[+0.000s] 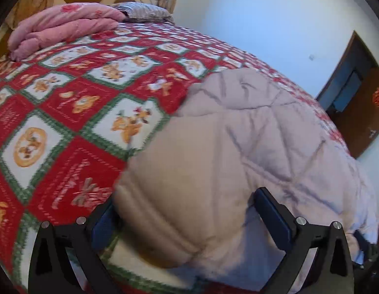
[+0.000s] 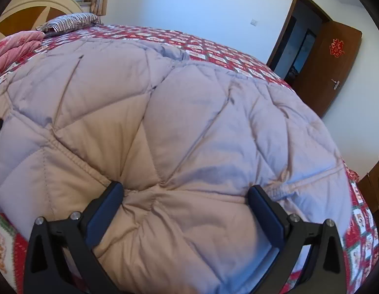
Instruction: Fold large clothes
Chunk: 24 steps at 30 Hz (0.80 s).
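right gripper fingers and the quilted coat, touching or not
Touching. In the right wrist view the fingers stand wide, pressed into the quilted coat, fabric bulging between them.

Left tongs [image 1: 187,210], right tongs [image 2: 184,205]: black frames, blue pads, silver screws.

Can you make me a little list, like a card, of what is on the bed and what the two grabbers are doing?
bed cover: red, white and green quilt with bears
big clothing: puffy beige quilted coat lying on the quilt
left gripper: open, fingers on either side of a coat edge
right gripper: open, fingers pressed into the coat
by the headboard: folded pink blanket, striped pillow
room: brown door open
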Motion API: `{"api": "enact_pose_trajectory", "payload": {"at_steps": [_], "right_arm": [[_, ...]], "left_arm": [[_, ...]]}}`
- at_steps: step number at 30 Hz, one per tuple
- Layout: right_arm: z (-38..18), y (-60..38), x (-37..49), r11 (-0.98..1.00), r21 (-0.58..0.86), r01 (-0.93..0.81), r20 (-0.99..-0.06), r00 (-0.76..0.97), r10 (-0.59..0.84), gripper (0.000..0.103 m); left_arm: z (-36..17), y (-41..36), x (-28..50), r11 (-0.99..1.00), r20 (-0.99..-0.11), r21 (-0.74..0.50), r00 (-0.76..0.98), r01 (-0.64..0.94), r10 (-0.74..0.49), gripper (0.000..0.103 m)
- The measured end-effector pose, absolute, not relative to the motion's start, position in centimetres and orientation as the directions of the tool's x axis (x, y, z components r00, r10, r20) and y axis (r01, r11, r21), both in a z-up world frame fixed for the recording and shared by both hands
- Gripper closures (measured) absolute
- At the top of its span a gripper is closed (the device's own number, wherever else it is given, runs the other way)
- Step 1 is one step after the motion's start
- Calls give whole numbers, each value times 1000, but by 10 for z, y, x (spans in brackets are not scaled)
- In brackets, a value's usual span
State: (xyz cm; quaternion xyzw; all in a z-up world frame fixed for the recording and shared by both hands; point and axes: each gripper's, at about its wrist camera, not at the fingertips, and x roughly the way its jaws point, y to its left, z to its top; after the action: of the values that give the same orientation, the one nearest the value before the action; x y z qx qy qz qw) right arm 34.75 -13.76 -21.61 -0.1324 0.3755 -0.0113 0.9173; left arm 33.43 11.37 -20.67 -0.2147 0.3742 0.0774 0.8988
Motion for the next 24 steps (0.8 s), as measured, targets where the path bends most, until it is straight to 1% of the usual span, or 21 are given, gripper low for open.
{"api": "enact_pose_trajectory", "payload": {"at_steps": [2, 3, 4, 5, 7, 9, 10, 11, 12, 13, 14, 16, 19, 24], "right_arm": [[-214, -139, 351, 967, -240, -79, -695, 710, -114, 0], [-213, -138, 353, 966, -247, -83, -697, 707, -118, 0], [-213, -137, 354, 963, -257, -86, -696, 707, -122, 0], [-214, -137, 355, 962, -259, -87, -695, 708, -123, 0], [-213, -137, 353, 964, -258, -71, -697, 704, -135, 0], [-210, -133, 344, 958, -280, -54, -702, 692, -166, 0], [-209, -129, 341, 952, -301, -52, -693, 698, -181, 0], [-212, -126, 336, 944, -327, -49, -669, 718, -194, 0], [-217, -125, 335, 942, -333, -50, -657, 729, -193, 0], [-220, -129, 337, 949, -310, -54, -656, 735, -172, 0], [-220, -134, 339, 958, -282, -56, -666, 730, -154, 0], [-218, -139, 343, 966, -250, -63, -691, 711, -133, 0], [-216, -135, 342, 963, -265, -48, -693, 704, -155, 0], [-213, -118, 336, 958, -281, -48, -695, 699, -169, 1]], "left_arm": [[-204, 112, 334, 889, -688, -358, 724, -286, -43, 2], [-203, 111, 335, 888, -679, -367, 732, -278, -52, 5], [-203, 110, 336, 887, -673, -376, 736, -267, -64, 19], [-202, 108, 336, 888, -676, -381, 733, -255, -79, 29], [-198, 105, 333, 895, -673, -370, 736, -247, -75, 31], [-199, 105, 334, 895, -669, -380, 738, -236, -89, 31], [-202, 108, 336, 890, -667, -392, 738, -232, -101, 31], [-204, 110, 337, 884, -664, -407, 739, -229, -114, 34], [-206, 112, 337, 879, -657, -421, 744, -224, -125, 38], [-204, 113, 336, 878, -646, -431, 751, -210, -137, 53], [-202, 114, 334, 879, -635, -435, 759, -196, -145, 66], [-193, 115, 331, 881, -619, -441, 769, -172, -160, 73], [-180, 118, 323, 881, -590, -447, 791, -153, -162, 77], [-159, 132, 304, 884, -551, -448, 820, -132, -157, 79]]}}
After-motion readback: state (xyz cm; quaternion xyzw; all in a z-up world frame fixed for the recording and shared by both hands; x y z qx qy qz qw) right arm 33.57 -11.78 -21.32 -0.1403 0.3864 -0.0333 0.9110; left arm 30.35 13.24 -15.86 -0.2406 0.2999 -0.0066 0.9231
